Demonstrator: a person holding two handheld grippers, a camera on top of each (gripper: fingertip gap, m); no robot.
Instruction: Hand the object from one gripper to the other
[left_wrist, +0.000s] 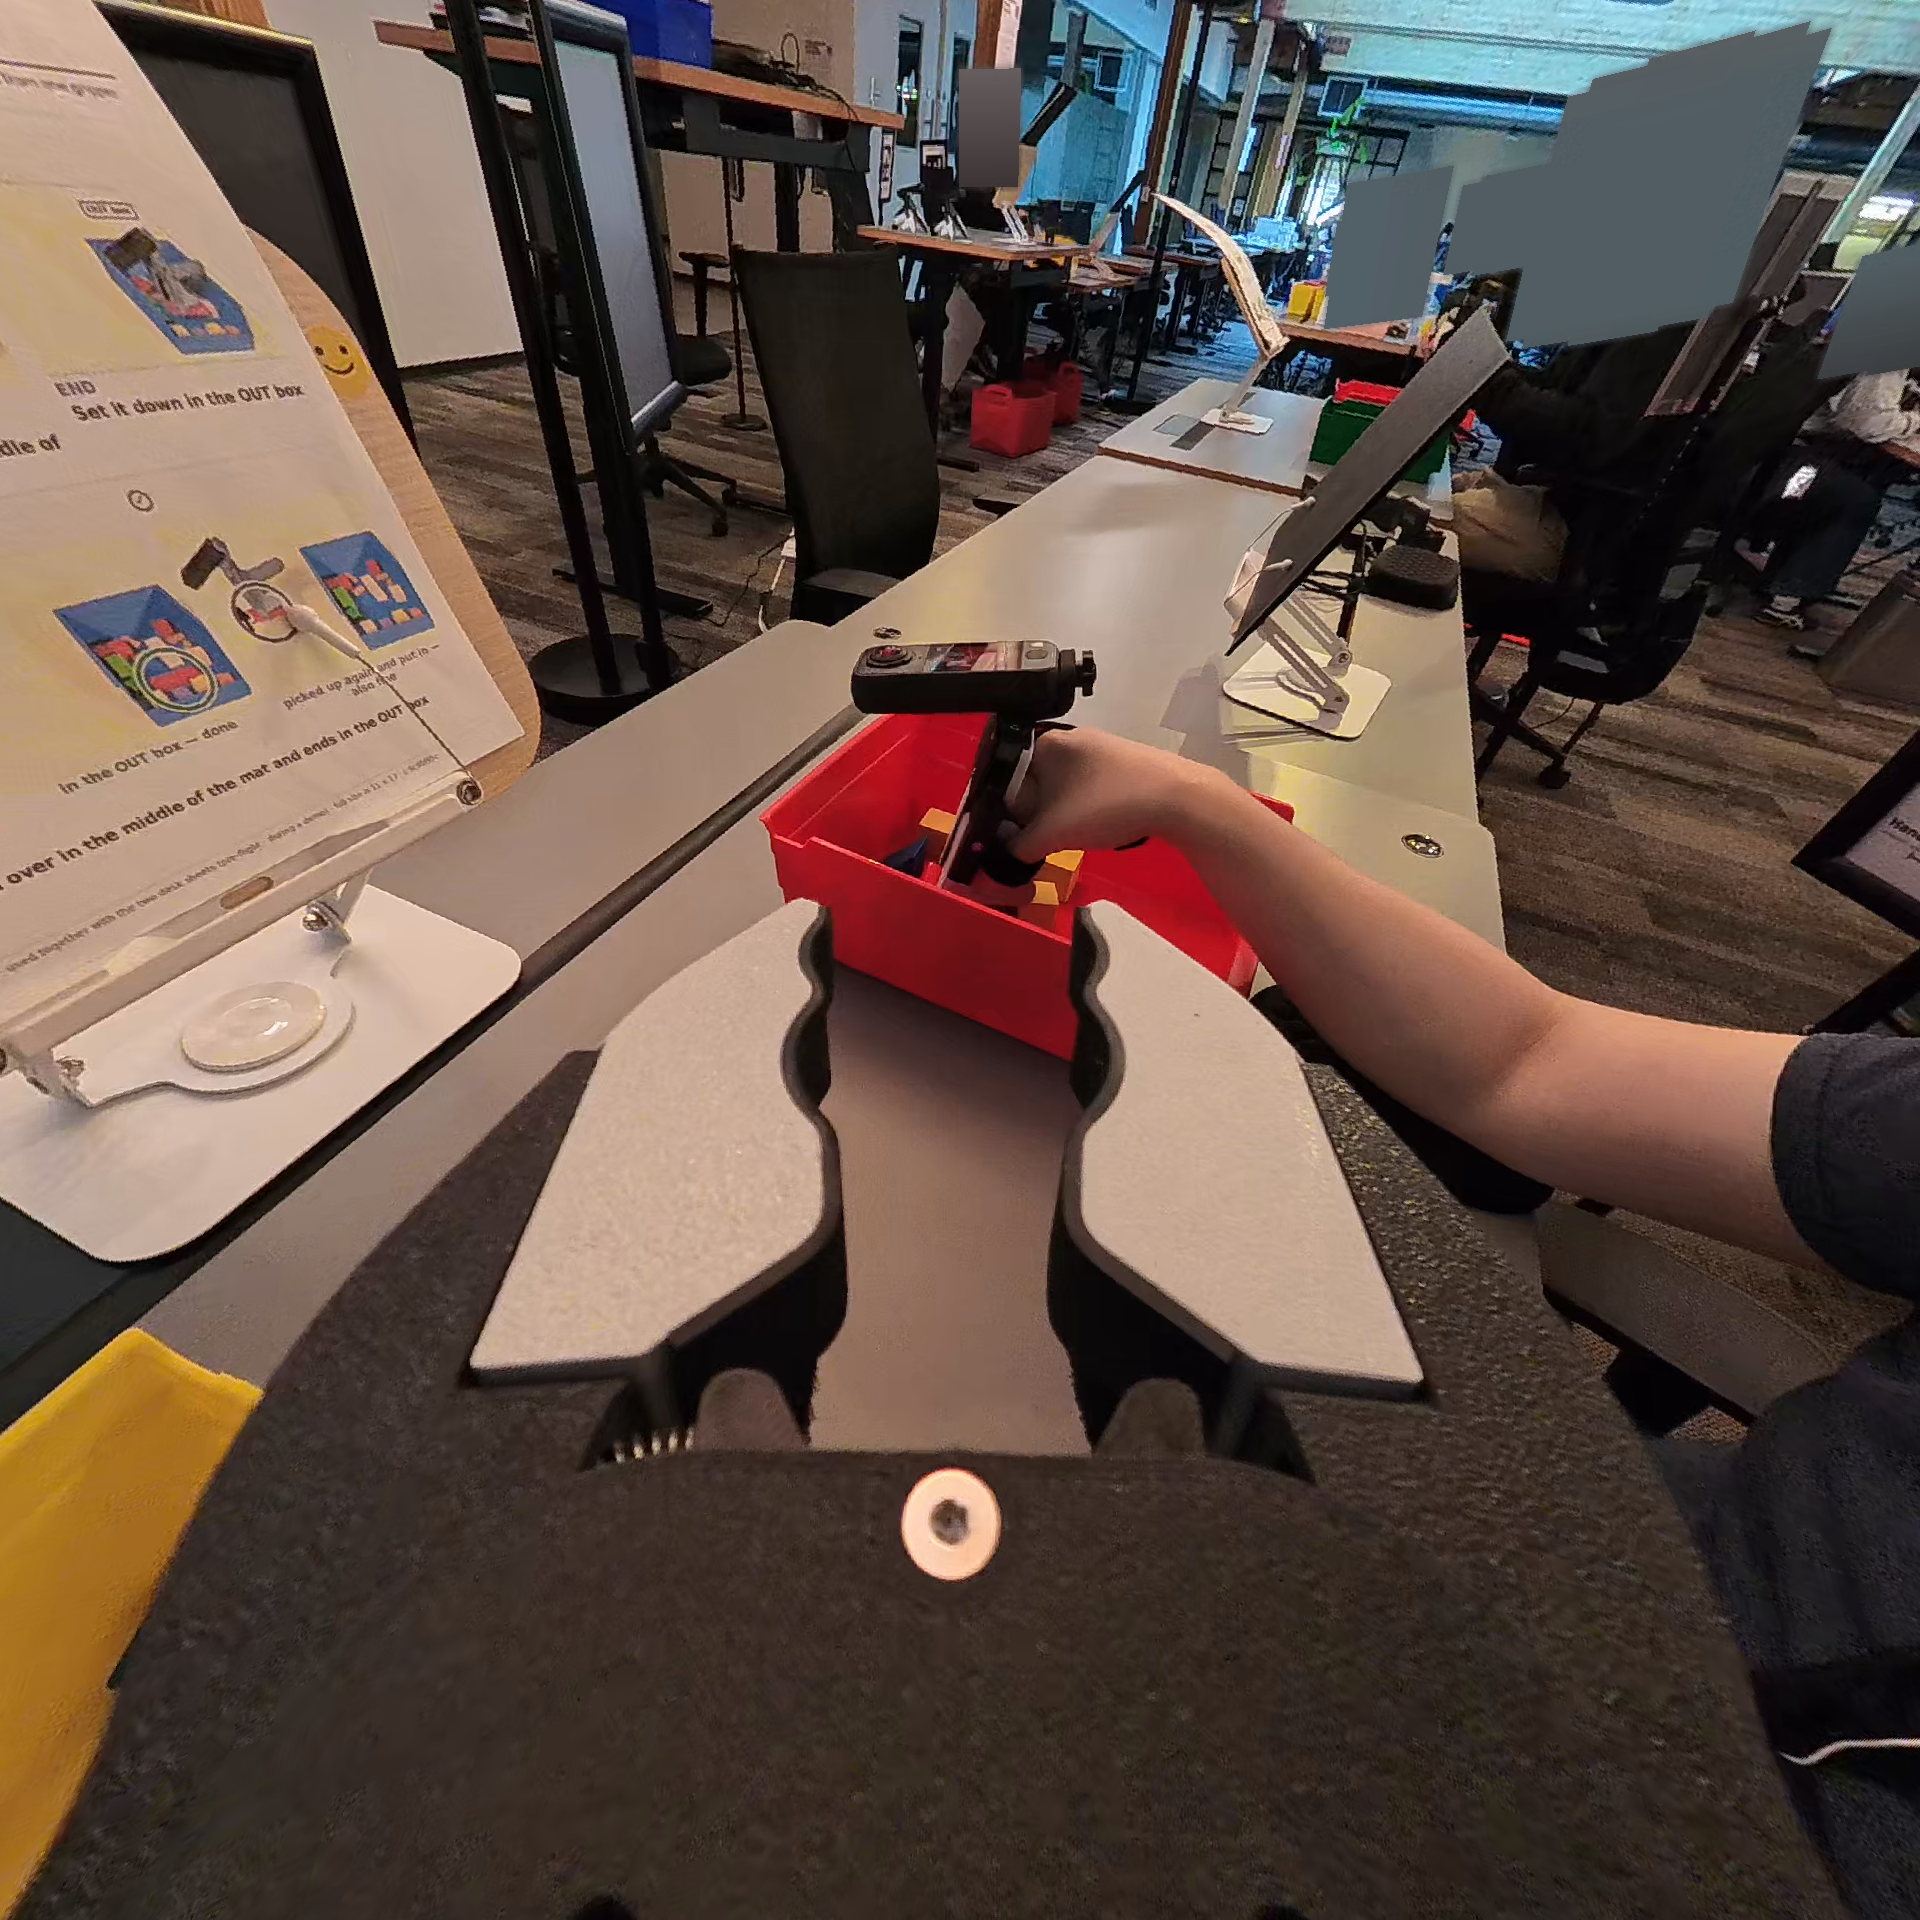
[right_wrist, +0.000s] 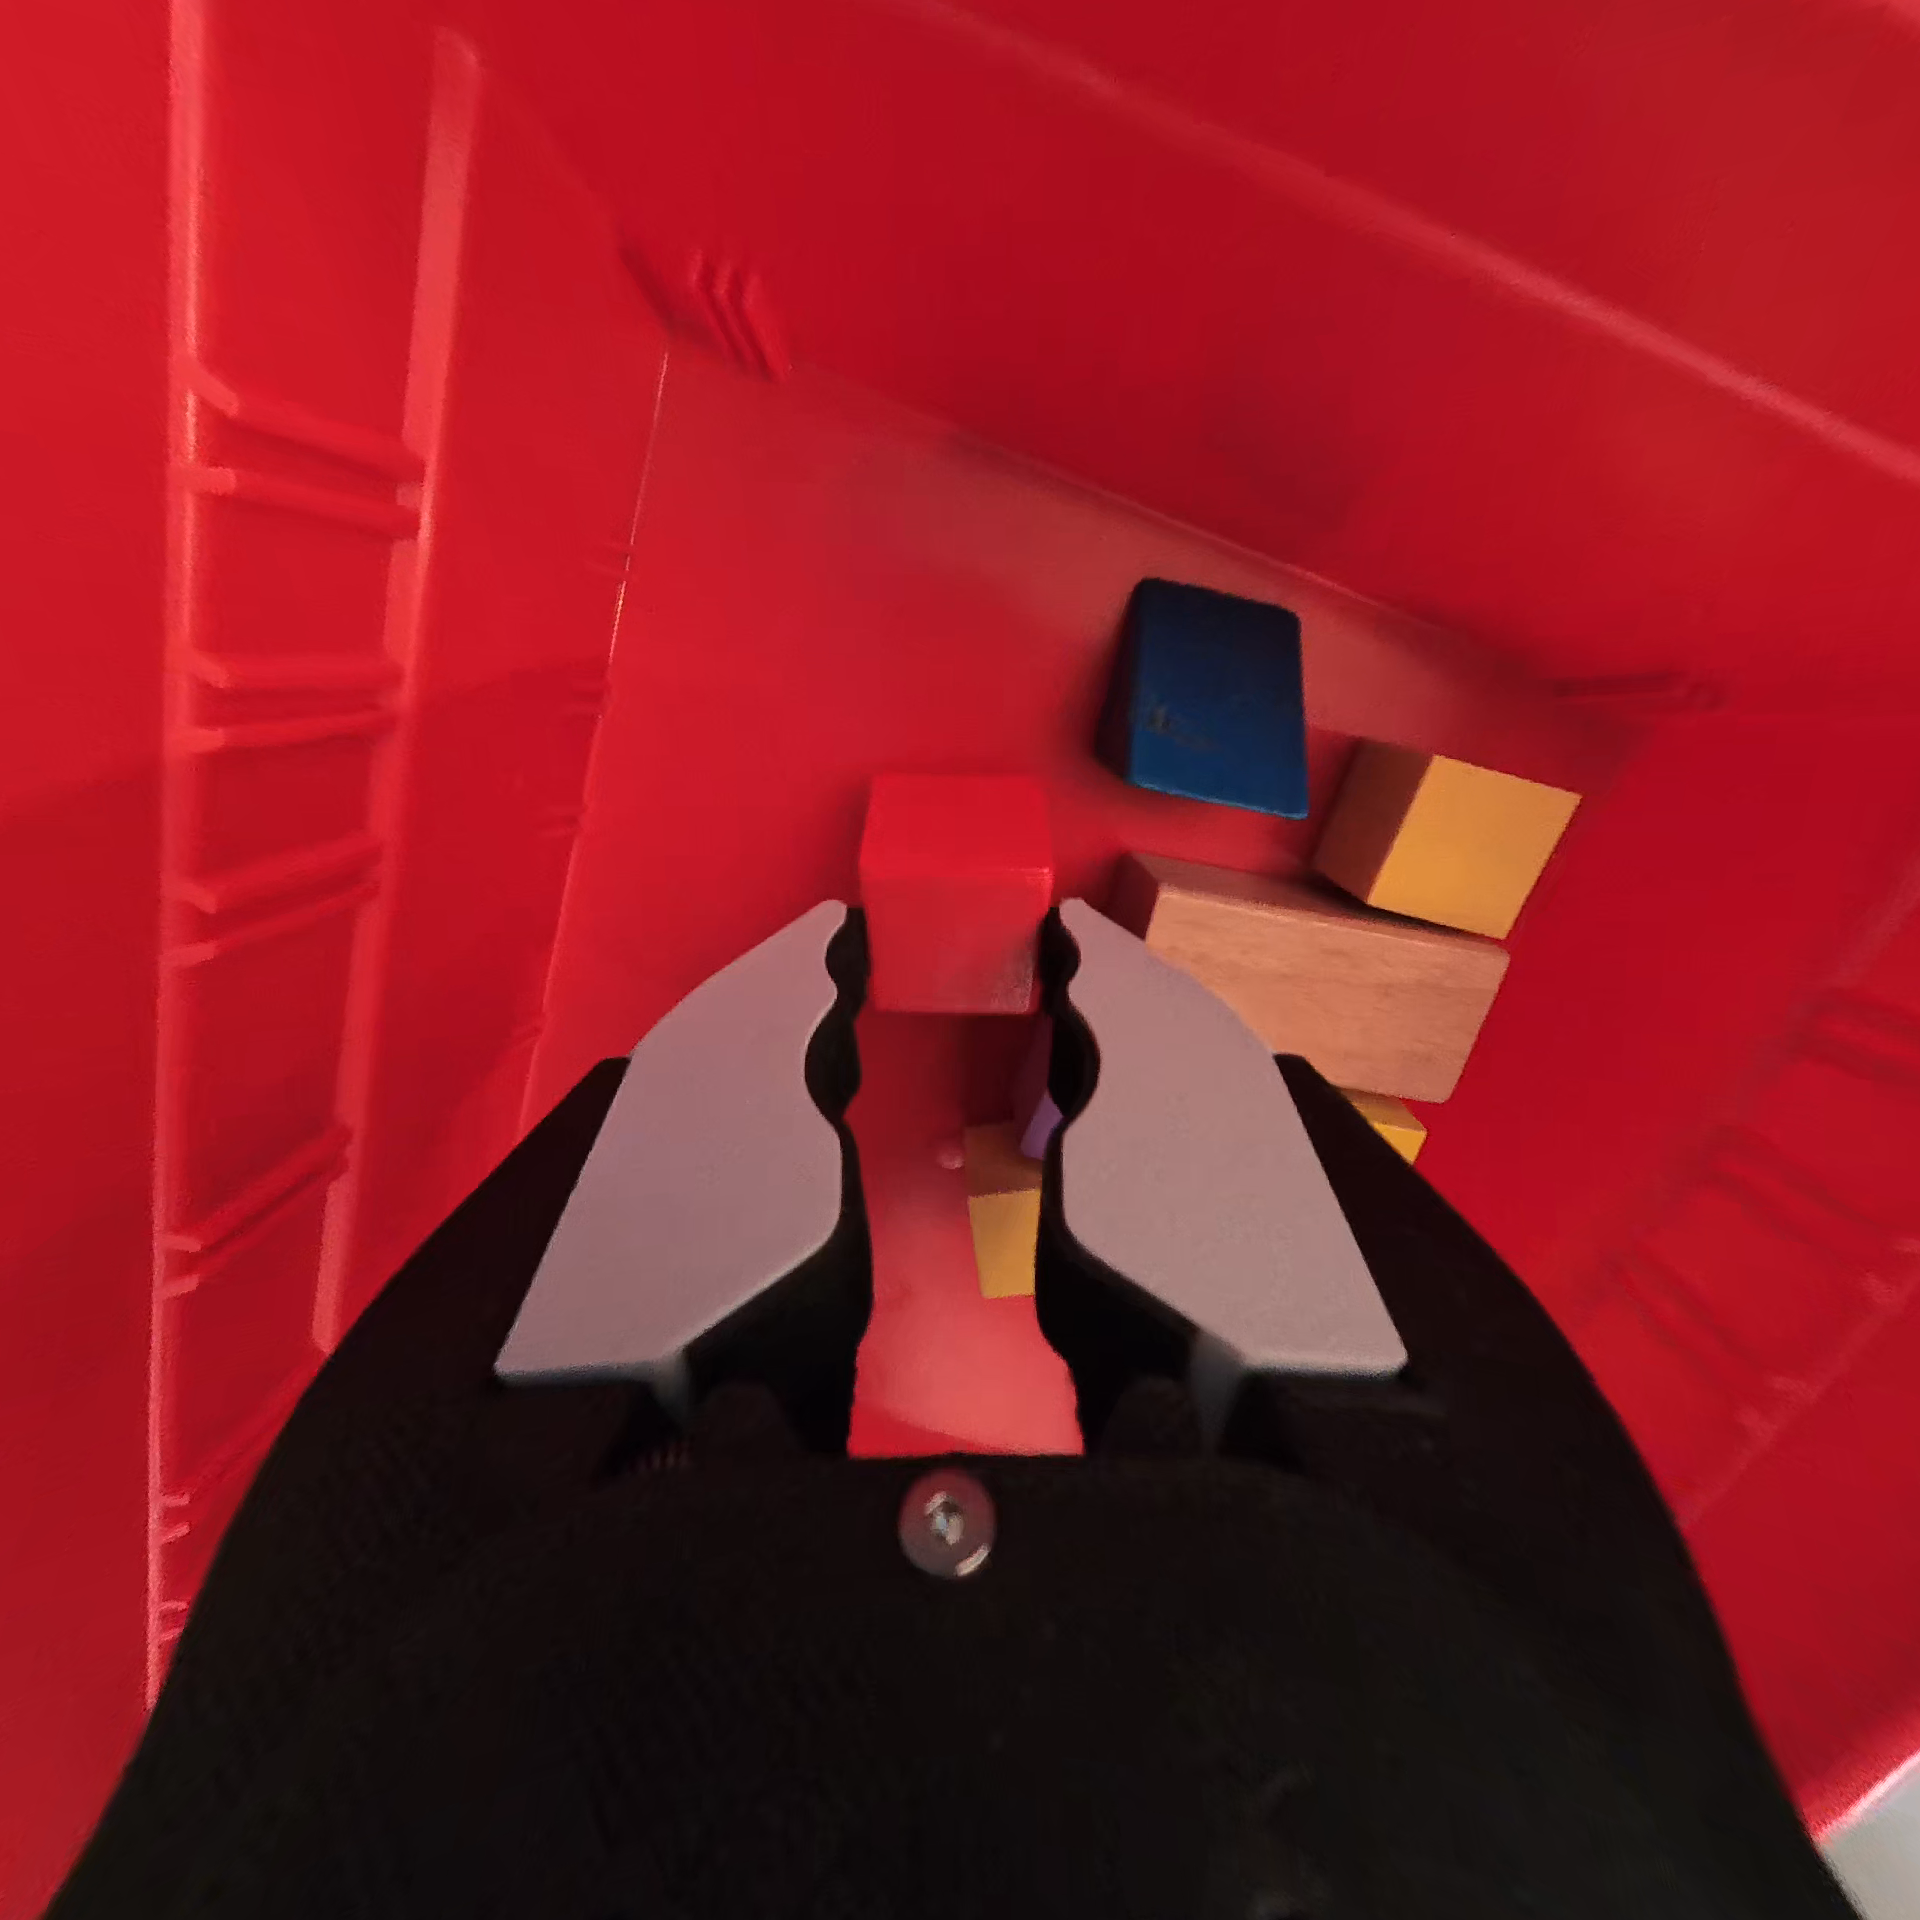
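Note:
My right gripper (right_wrist: 953, 920) is deep inside a red bin (right_wrist: 312, 623), and its two fingertips press on both sides of a red cube (right_wrist: 951, 883). I cannot tell whether the cube is lifted off the bin floor. In the left wrist view the right gripper (left_wrist: 977, 821) points down into the red bin (left_wrist: 935, 945), held by a hand (left_wrist: 1101, 800). My left gripper (left_wrist: 951, 925) is open and empty. It hovers over the dark mat (left_wrist: 935, 1143), just short of the bin.
More blocks lie in the bin: a blue wedge (right_wrist: 1205, 707), a yellow cube (right_wrist: 1455, 831), a plain wood block (right_wrist: 1320, 977) and a small yellow block (right_wrist: 1003, 1226). An instruction sheet on a stand (left_wrist: 208, 520) is at left. A yellow bin (left_wrist: 94, 1507) is near left.

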